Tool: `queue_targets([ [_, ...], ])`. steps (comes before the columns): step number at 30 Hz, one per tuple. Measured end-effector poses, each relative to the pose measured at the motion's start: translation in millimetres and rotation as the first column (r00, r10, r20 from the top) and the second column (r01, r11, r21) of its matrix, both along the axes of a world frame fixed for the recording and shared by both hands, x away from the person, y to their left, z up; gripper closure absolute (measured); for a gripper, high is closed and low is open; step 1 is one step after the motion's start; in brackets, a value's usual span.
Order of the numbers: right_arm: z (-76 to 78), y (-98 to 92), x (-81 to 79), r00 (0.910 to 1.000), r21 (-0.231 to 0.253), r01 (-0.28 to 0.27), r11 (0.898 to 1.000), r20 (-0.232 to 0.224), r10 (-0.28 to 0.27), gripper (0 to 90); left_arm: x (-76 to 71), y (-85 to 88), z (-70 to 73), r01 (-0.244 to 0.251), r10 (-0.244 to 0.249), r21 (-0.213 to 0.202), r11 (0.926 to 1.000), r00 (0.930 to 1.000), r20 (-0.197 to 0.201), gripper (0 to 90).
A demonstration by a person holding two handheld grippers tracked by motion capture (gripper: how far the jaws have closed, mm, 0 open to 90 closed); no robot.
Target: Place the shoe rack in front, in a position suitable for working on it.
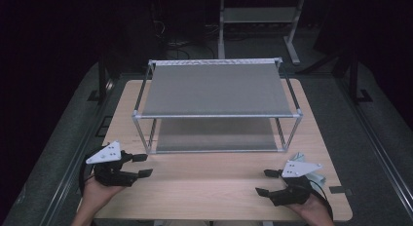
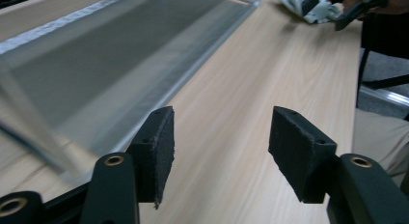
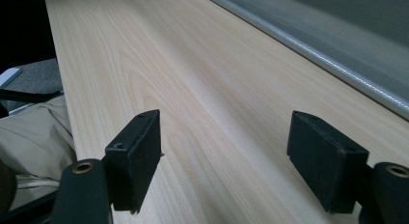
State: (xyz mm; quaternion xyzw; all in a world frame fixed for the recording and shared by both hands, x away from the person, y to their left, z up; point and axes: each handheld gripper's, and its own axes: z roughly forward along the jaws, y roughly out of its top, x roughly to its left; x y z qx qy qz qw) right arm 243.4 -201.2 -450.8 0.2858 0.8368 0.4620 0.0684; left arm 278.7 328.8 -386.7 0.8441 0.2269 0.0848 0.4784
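Fingers of both grippers [image 1: 140, 165] [image 1: 267, 182] gape wide, empty, near the rack [image 1: 216, 116]

Two-tier shelf rack [image 1: 216, 97] standing on counter [image 1: 214, 187], centred toward far half, long side facing person. Upper shelf sitting directly above lower shelf [image 1: 214, 134]. Near strip of counter lying between rack and person. Left gripper [image 1: 142, 165] hovering over near-left part of counter, in front of rack's left corner, fingers pointing right. Right gripper [image 1: 265, 182] hovering over near-right part, in front of rack's right corner, fingers pointing left. Crumpled packet [image 1: 319, 178] lying just behind right gripper, near counter's right edge. Grippers sitting well apart.
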Motion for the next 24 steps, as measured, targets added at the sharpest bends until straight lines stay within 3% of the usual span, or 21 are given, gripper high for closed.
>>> queue_targets([
  [5,1.1,3.5,-0.4,0.9999,-0.009,-0.013,1.000,0.002,0.013,27.3,11.1,16.8,11.0,-0.015,0.015,0.018,0.9997,0.9999,-0.001,44.9],
  [11,2.1,1.3,-0.9,1.0000,-0.001,-0.009,1.000,0.002,0.009,27.3,24.9,21.3,19.2,-0.010,0.010,0.051,0.9987,0.9999,-0.006,45.5],
  [24,4.9,-3.4,-3.0,0.9999,0.006,-0.012,1.000,0.009,0.012,27.2,61.5,26.2,19.4,-0.034,0.039,0.096,0.9948,0.9978,-0.053,45.3],
])
